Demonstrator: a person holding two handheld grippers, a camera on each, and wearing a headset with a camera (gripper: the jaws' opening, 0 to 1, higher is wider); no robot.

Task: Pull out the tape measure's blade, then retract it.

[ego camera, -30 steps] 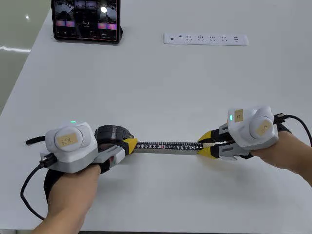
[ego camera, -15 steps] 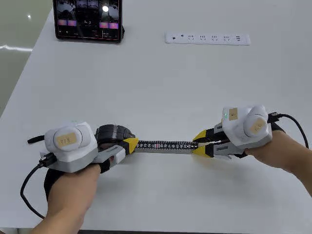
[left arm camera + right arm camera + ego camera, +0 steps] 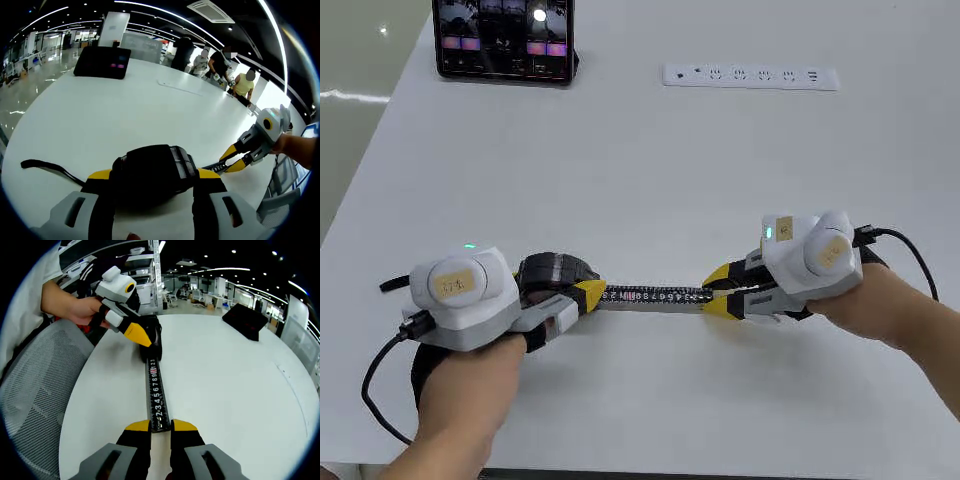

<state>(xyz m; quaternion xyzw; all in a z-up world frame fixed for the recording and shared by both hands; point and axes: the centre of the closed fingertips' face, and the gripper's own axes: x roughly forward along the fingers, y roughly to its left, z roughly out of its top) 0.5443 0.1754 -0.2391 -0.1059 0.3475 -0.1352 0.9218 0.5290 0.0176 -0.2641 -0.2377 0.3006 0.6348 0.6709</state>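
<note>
Near left on the bench [image 3: 650, 180], left hand-held gripper [image 3: 578, 285] clamps the tape measure [image 3: 552, 272] case. Blade [image 3: 655, 295] runs right to right hand-held gripper [image 3: 715, 292], pinching its tip. Pull-out done, retraction left.

Left hand-held gripper [image 3: 155, 179] clamps the black tape measure [image 3: 152, 161].

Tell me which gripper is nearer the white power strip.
Right. The right gripper, shut on the blade, is nearly straight across the table from the power strip; the left gripper, holding the tape measure case, sits further left.
</note>
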